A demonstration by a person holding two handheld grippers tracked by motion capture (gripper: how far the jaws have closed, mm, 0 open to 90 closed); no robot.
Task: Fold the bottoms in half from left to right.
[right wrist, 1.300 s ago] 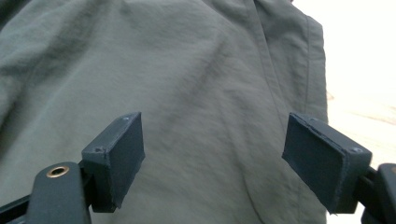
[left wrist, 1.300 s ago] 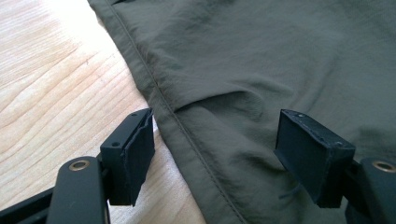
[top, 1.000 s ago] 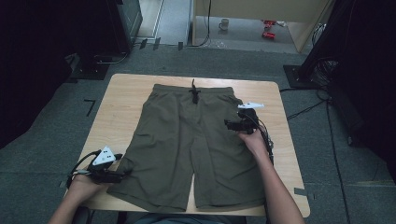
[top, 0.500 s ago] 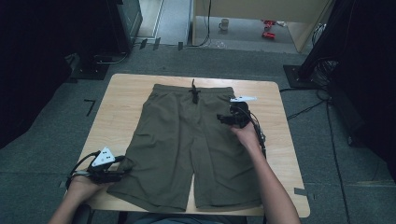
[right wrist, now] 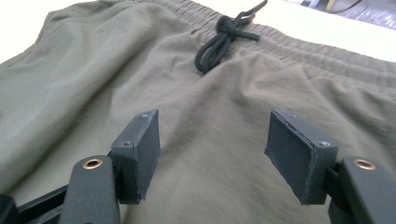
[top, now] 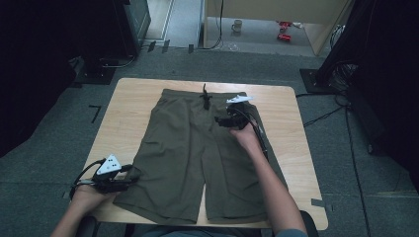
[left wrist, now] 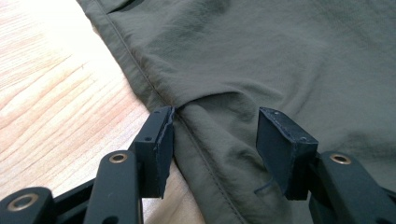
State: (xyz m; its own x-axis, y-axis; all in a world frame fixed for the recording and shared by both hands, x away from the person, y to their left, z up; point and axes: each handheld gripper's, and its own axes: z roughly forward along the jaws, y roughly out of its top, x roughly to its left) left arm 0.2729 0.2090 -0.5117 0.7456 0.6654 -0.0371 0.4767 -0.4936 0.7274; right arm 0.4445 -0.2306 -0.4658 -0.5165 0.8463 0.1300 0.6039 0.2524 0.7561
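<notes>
jaws, high view: left gripper (top: pixel 129 174) lies low at the outer hem of the left leg of the olive shorts (top: pixel 197 153); right gripper (top: pixel 221 121) is over the upper right part of the shorts, just below the waistband. how wide each stands is too small to tell here.
shorts, high view: spread flat on the wooden table (top: pixel 296 133), waistband at the far side, both legs toward the person; the black drawstring (top: pixel 205 96) is at the middle of the waistband.
hands, high view: left hand (top: pixel 89 197) at the near left corner of the table, right hand (top: pixel 245 136) over the right side of the shorts.
jaws, left gripper view: left gripper (left wrist: pixel 215 140) has just been closing; it is half open, a raised fold of the shorts' hem (left wrist: pixel 210 107) is between the jaws, the left pad touches the seam, the right pad is apart from the cloth.
table, left gripper view: bare wood (left wrist: pixel 56 84) beside the hem.
jaws, right gripper view: right gripper (right wrist: pixel 212 140) has just been closing but stands wide, above flat cloth (right wrist: pixel 93 79), gripping nothing.
drawstring, right gripper view: knotted cord (right wrist: pixel 222 37) ahead of the jaws, well apart.
</notes>
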